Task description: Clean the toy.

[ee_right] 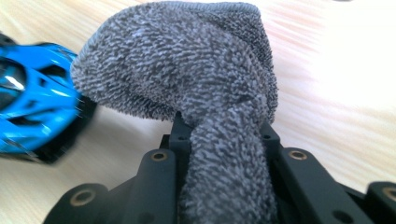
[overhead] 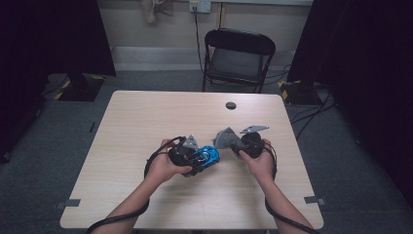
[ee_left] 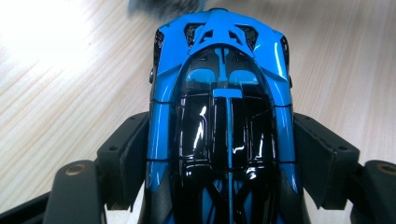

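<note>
- Two black jaws of the left gripper [ee_left: 219, 158] press from either side on the flanks of a glossy blue and black die-cast toy sports car [ee_left: 219, 116]; the car fills the gap between them, its one end reaching out past the jaw tips and its other end running back toward the gripper body.
- In the high view the left gripper [overhead: 195, 158] and the car [overhead: 207, 156] sit low over the pale wooden table [overhead: 146, 117], near its middle, the car pointing toward the other gripper.
- Clamped between the jaws of the right gripper [ee_right: 224, 140] is a grey terry cloth [ee_right: 187, 70]; a narrow bunched neck of it runs down between the jaws, and the rest swells out above and beyond the tips in a rounded, folded mass.
- Left of those jaws, just beyond the cloth's edge, lies the car [ee_right: 32, 107], close to the cloth but with a sliver of table between.
- From above, the right gripper [overhead: 236, 146] holds the cloth [overhead: 225, 139] just beside the car.
- Farther out, beyond the table's far edge, stands a black folding chair [overhead: 238, 58] on grey carpet.
</note>
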`<state>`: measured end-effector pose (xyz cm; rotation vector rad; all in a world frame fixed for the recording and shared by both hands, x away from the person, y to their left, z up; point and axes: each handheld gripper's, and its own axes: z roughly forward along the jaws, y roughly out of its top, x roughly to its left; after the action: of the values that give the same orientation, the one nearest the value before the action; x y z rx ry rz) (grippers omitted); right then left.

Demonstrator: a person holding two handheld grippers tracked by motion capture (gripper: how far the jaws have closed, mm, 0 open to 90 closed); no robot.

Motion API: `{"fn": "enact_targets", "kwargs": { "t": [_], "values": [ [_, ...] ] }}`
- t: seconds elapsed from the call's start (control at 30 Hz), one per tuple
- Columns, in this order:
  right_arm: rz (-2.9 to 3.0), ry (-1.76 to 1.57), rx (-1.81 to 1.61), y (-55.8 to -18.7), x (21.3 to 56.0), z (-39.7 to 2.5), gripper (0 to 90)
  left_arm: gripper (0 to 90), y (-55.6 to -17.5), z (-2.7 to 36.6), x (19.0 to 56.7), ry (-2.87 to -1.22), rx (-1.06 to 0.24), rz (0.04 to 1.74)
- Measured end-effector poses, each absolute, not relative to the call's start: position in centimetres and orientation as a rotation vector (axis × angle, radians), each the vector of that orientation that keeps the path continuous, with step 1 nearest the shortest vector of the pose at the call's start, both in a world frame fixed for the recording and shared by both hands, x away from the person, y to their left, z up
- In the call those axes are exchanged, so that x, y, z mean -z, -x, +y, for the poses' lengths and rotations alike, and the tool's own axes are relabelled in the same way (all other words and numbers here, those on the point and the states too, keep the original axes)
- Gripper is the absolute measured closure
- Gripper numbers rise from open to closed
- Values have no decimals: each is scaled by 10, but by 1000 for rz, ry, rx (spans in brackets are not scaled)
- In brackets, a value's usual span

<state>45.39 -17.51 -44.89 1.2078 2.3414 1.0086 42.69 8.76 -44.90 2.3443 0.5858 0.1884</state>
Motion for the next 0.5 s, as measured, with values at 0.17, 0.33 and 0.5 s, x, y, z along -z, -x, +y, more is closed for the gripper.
{"fn": "enact_targets", "kwargs": {
  "t": [0.17,0.33,0.5],
  "values": [
    [2406,-1119,-982,-452,450,-157,690,262,-427,87,446,-2325,-211,570],
    [2449,-1068,-1011,-448,452,-156,691,282,-433,96,444,-2288,-234,607],
    [2474,-1027,-944,-443,456,-156,689,283,-435,100,452,-2331,-222,632]
  ]
}}
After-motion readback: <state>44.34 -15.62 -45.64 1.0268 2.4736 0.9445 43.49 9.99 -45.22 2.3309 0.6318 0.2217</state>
